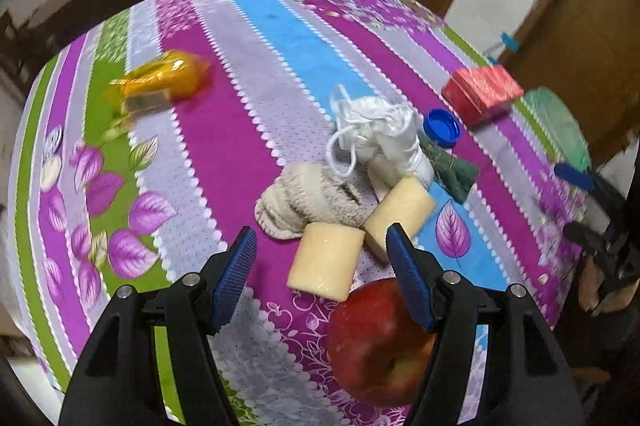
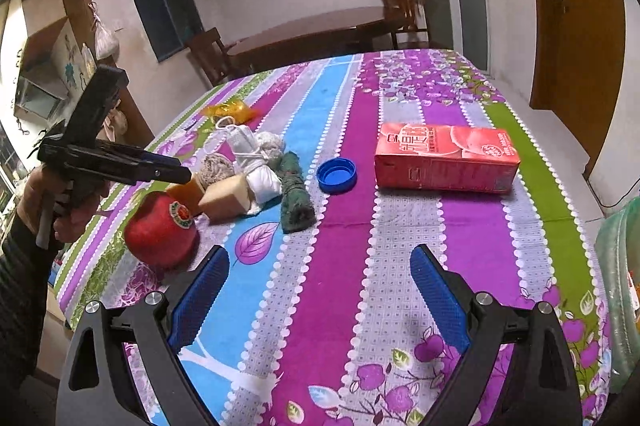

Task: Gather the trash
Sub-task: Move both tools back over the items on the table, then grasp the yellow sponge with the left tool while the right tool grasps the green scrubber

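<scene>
Two hand-held tools over a striped floral surface (image 2: 332, 258) strewn with mixed items. The left tool (image 1: 322, 258) hangs wide open and empty above a cluster: a red apple (image 1: 376, 342), two pale yellow blocks (image 1: 326, 266), a grey woolly bundle (image 1: 308, 202), a white corded bundle (image 1: 384, 138) and a dark green roll (image 1: 452, 170). The right tool (image 2: 320, 290) is likewise spread wide with nothing between its blue pads, low over bare cloth.

Probable trash lies apart from the cluster: a red drink carton (image 2: 446, 158) on its side, a blue bottle cap (image 2: 337, 175) just beside the green roll, and an orange wrapper (image 1: 160, 82) well off at the far left. A green bag (image 2: 620, 290) at the right edge of the surface probably serves as the bin.

For the step in hand, the carton is best pinched across its narrow faces by the nearer right tool; the cap needs a rim grip, with the pads kept clear of the roll.

Writing: the carton bears large white characters, not legible here; the apple carries a round sticker, its text too small to read.
</scene>
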Tool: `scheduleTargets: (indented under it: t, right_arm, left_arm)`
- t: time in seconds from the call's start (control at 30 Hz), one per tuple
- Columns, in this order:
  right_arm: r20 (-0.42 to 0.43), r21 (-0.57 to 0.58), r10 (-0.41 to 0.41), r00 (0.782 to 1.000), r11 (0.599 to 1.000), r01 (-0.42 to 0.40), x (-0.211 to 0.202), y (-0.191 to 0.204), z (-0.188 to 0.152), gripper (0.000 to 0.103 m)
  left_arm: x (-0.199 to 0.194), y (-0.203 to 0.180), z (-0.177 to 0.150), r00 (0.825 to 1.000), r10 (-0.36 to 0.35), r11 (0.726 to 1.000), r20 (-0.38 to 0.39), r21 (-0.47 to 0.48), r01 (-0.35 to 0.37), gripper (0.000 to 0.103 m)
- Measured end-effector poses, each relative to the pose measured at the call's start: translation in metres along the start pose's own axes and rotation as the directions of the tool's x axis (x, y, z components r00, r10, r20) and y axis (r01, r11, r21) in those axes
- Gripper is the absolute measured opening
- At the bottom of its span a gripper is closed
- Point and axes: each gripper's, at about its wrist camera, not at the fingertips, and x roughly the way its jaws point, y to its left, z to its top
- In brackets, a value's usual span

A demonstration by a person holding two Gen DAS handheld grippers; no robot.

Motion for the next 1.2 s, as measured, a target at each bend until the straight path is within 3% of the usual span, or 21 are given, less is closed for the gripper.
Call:
scheduleTargets:
  t: [0.07,0.13,0.33,0.57,0.67,0.83,0.97,1.1,1.2]
  right_arm:
    - [-0.005,0.004,0.004,1.0,1.0,-0.004,0.003,-0.002,0.0,0.092]
    - [-0.011,-0.001,0.007,1.0,1.0,-0.007,0.008,-0.001,0.002,0.092]
    - [-0.037,-0.041,0.034,0.999,0.999,-0.036,0.022,0.01,0.011,0.091]
    - [-0.104,-0.086,0.079,0.991,0.992,-0.088,0.053,0.023,0.031,0.061]
    - [-0.127,-0.093,0.066,0.99,0.993,-0.078,0.067,0.025,0.038,0.059]
    - [-0.136,-0.097,0.049,0.99,0.993,-0.063,0.076,0.023,0.037,0.059]
    - [-0.13,-0.097,0.041,0.991,0.994,-0.054,0.074,0.021,0.035,0.06]
    - [-0.121,-0.099,0.046,0.992,0.993,-0.058,0.071,0.021,0.036,0.061]
    - [-0.124,-0.099,0.053,0.991,0.993,-0.065,0.071,0.023,0.035,0.061]
  left_arm:
    - [0.008,-0.003,0.003,0.999,0.032,0.999,-0.029,0.02,-0.031,0.063]
    - [0.016,0.001,0.004,0.997,0.042,0.999,-0.058,0.021,-0.041,0.056]
    - [0.022,0.007,0.004,0.998,0.005,1.0,-0.063,0.011,-0.005,0.049]
    - [0.015,0.019,0.002,0.999,-0.029,0.999,-0.027,-0.024,0.029,0.044]
    - [0.007,0.035,0.004,1.0,-0.009,0.998,0.003,-0.065,0.009,0.043]
    - [-0.006,0.065,-0.001,0.998,0.05,0.991,0.029,-0.124,-0.046,0.043]
    - [-0.025,0.1,-0.01,0.991,0.118,0.969,0.069,-0.227,-0.099,0.043]
    - [-0.035,0.097,-0.023,0.991,0.096,0.976,0.091,-0.206,-0.075,0.044]
    - [-0.033,0.091,-0.028,0.992,0.069,0.977,0.105,-0.207,-0.046,0.057]
